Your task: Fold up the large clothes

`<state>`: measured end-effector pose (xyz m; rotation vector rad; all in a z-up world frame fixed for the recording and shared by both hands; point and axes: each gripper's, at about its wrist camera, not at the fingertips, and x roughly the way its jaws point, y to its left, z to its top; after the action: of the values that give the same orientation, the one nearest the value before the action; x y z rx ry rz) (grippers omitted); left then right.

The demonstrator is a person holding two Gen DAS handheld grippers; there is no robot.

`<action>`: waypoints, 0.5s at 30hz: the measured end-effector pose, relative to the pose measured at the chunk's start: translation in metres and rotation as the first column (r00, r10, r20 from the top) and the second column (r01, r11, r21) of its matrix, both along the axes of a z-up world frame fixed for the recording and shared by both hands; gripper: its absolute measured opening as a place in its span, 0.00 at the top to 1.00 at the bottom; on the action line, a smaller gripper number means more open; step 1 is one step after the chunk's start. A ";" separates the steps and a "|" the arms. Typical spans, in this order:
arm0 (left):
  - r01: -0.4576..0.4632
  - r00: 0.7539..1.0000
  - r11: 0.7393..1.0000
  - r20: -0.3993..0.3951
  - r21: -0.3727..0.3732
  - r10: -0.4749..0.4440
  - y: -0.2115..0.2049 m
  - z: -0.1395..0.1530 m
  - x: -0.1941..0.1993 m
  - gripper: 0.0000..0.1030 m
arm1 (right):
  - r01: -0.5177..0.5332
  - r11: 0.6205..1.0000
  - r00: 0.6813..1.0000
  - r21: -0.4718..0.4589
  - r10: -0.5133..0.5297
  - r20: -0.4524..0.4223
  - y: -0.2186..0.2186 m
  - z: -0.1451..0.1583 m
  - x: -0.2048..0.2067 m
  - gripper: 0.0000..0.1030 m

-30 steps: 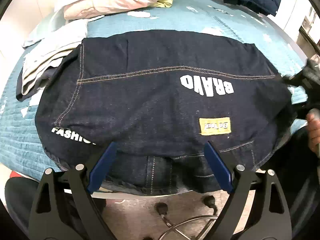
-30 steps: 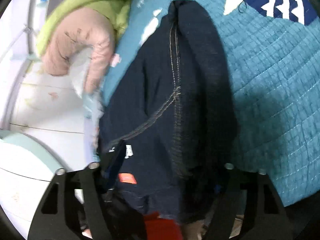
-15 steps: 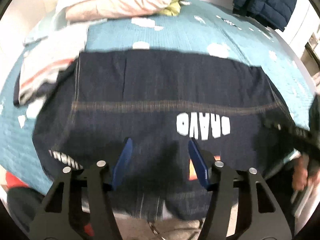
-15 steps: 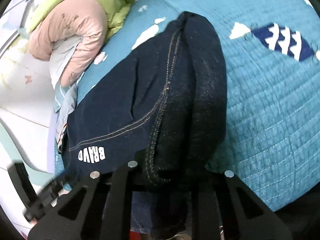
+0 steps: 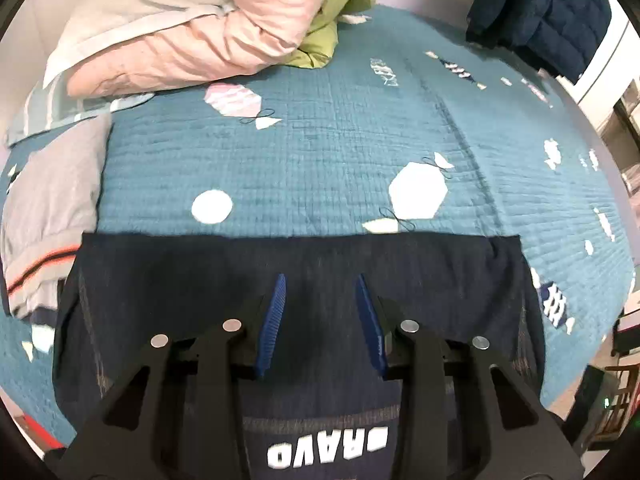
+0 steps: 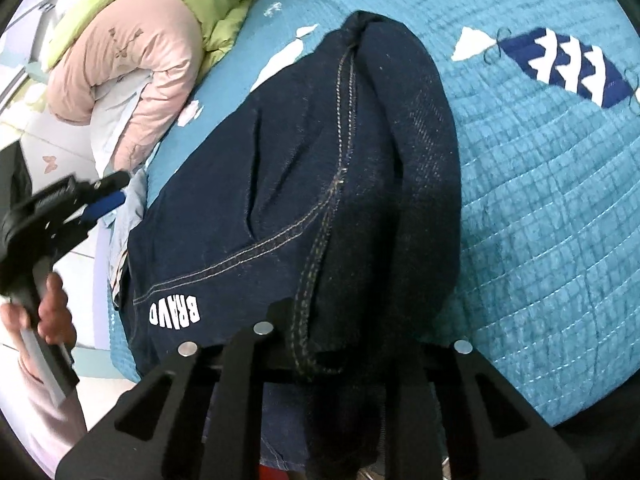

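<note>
A dark denim jacket point(image 5: 304, 280) with white "BRAVO" lettering point(image 6: 174, 313) lies spread on a teal quilted bedspread point(image 5: 320, 152), close to the near edge of the bed. Beyond the jacket, at the far side of the bedspread, sit a pink duvet point(image 5: 192, 32), a green garment point(image 5: 344, 8) and a navy puffer coat point(image 5: 544, 16); a grey garment point(image 5: 52, 216) lies just beside the jacket's left edge.

The left gripper point(image 5: 320, 308) hovers above the jacket's far portion, its blue-padded jaws closing with only air between them; no cloth is pinched. The right gripper point(image 6: 340, 360) has its jaws easing slightly apart, yet a thick bunched roll of denim at the jacket's side seam remains caught between them.

The denim looks heavy and fairly stiff, likely to hold a crease and not slip. Stitched seams and hems appear the surest places to take hold, since several layers bunch thickly. A person's hand point(image 6: 52, 312) holds the left gripper's handle.
</note>
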<state>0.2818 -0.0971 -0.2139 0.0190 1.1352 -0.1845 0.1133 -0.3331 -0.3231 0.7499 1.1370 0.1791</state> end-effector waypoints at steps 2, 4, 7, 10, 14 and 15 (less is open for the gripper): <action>-0.001 1.000 0.998 -0.009 0.062 0.002 -0.006 -0.014 0.013 0.64 | 0.003 1.000 1.000 0.001 -0.003 -0.002 0.002 -0.001 0.002 0.79; -0.015 0.998 0.993 -0.060 0.115 0.022 -0.008 -0.043 0.031 0.64 | -0.003 1.000 1.000 -0.009 0.003 0.000 0.005 -0.001 0.004 0.78; -0.099 0.985 0.994 -0.135 0.049 0.105 0.007 -0.087 0.041 0.62 | -0.017 1.000 1.000 -0.014 0.017 0.003 0.007 -0.001 0.007 0.75; -0.067 0.998 0.987 -0.001 0.145 0.068 -0.007 -0.085 0.018 0.62 | -0.020 1.000 1.000 0.013 0.020 -0.009 0.004 -0.005 0.010 0.75; -0.030 0.999 0.983 -0.031 0.183 0.037 -0.008 -0.074 0.001 0.62 | -0.014 1.000 1.000 0.026 0.015 -0.012 0.004 -0.005 0.009 0.74; -0.042 0.998 0.988 -0.040 0.151 0.048 -0.002 -0.071 -0.004 0.62 | -0.017 1.000 1.000 0.019 0.017 -0.011 0.005 -0.005 0.009 0.74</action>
<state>0.2781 -0.0988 -0.2848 0.1237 1.1899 -0.0589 0.1218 -0.3285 -0.3276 0.7591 1.1543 0.2001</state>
